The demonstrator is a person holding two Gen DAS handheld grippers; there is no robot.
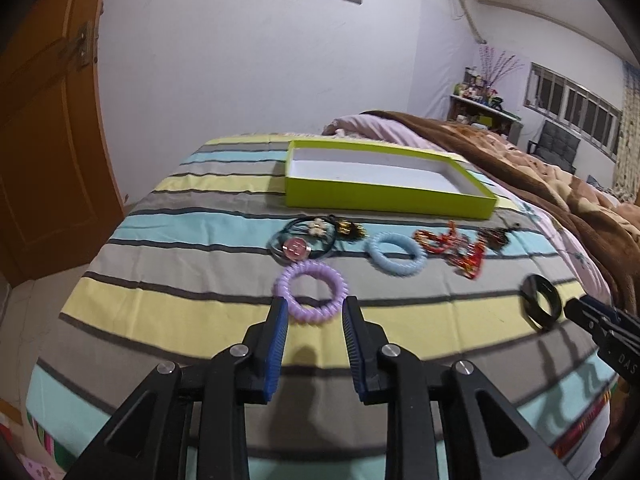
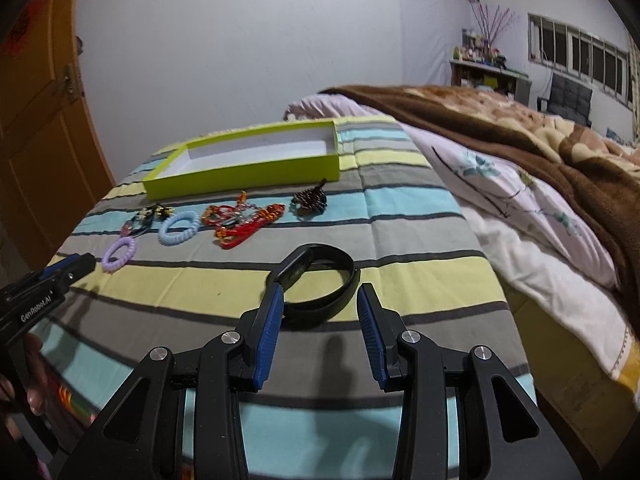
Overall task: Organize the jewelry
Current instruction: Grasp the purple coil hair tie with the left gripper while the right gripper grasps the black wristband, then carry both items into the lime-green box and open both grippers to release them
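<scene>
Left wrist view is showing the left gripper (image 1: 316,312) with its jaws standing apart and nothing pinched between them, the blue pads (image 1: 280,344) flanking the near edge of the purple coil bracelet (image 1: 311,289), which is lying flat on the striped bedsheet (image 1: 160,308). Right wrist view is showing the right gripper (image 2: 320,300) spread wide as well, its left pad sitting just beside the black band (image 2: 320,284) while the right pad is hanging clear of it.

To do the pickup well, each gripper is probably needing to straddle one side of its ring, one pad inside the loop and one outside, then close on that wall, rather than trying to span the whole hoop. The sheet is soft, so pressing down too far is risking a pinch of fabric.

Farther out, the blue coil bracelet (image 1: 396,254), the red beaded pieces (image 1: 452,248) and a tangle of dark hair ties (image 1: 304,236) are waiting near the green box (image 1: 384,196), which is standing open with nothing visible inside.
</scene>
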